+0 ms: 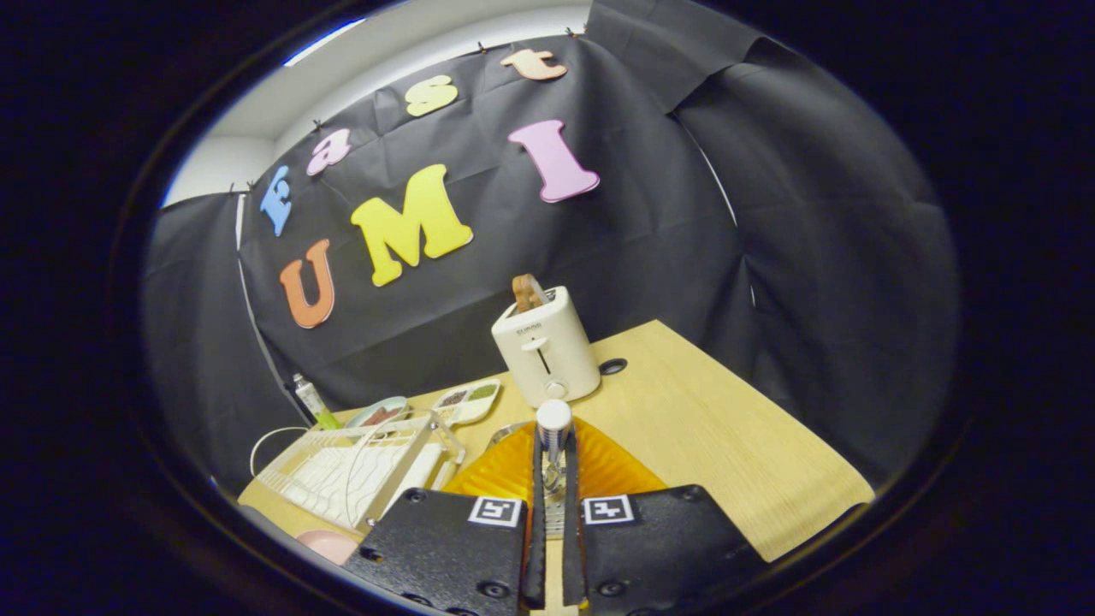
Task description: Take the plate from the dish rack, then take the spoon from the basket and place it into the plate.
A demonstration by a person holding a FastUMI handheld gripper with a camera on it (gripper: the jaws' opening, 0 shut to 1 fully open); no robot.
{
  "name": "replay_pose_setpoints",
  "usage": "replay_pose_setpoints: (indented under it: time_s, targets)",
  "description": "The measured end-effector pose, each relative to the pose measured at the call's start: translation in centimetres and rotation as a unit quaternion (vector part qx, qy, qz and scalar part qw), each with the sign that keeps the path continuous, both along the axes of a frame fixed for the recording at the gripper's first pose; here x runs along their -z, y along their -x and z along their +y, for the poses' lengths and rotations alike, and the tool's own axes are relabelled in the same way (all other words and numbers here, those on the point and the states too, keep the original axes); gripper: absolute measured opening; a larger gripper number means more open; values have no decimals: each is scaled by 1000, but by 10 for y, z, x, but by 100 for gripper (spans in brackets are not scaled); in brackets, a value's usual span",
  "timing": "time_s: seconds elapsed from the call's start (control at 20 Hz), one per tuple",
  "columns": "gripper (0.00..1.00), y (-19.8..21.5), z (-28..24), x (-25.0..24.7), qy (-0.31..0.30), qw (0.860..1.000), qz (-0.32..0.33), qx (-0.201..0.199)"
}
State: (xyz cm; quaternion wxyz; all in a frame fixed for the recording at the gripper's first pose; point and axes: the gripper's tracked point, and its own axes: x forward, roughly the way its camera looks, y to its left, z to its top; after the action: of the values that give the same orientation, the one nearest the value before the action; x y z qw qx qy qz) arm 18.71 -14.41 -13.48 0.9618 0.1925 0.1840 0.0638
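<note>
Orange plate (513, 466) lies just beyond the tool (553, 479), whose fingers clamp the spoon (553, 428) upright above it.

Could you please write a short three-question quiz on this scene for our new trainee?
1. True or false: the gripper has its jaws closed on the spoon.
2. What lies right under the held spoon? A) orange plate B) white dish rack C) toaster
3. Fill in: a slice of ____ sticks out of the toaster.

Key: 1 true; 2 A; 3 bread.
</note>
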Motion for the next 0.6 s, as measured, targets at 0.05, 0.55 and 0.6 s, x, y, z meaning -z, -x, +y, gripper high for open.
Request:
replay_pose_setpoints:
  time_s: [0.05,0.55,0.6]
  targets:
    - [12,0,-1,-5,7,1000,-2,3]
    - [12,51,1,-90,47,999,-22,5]
    - [12,61,6,-100,50,998,-25,0]
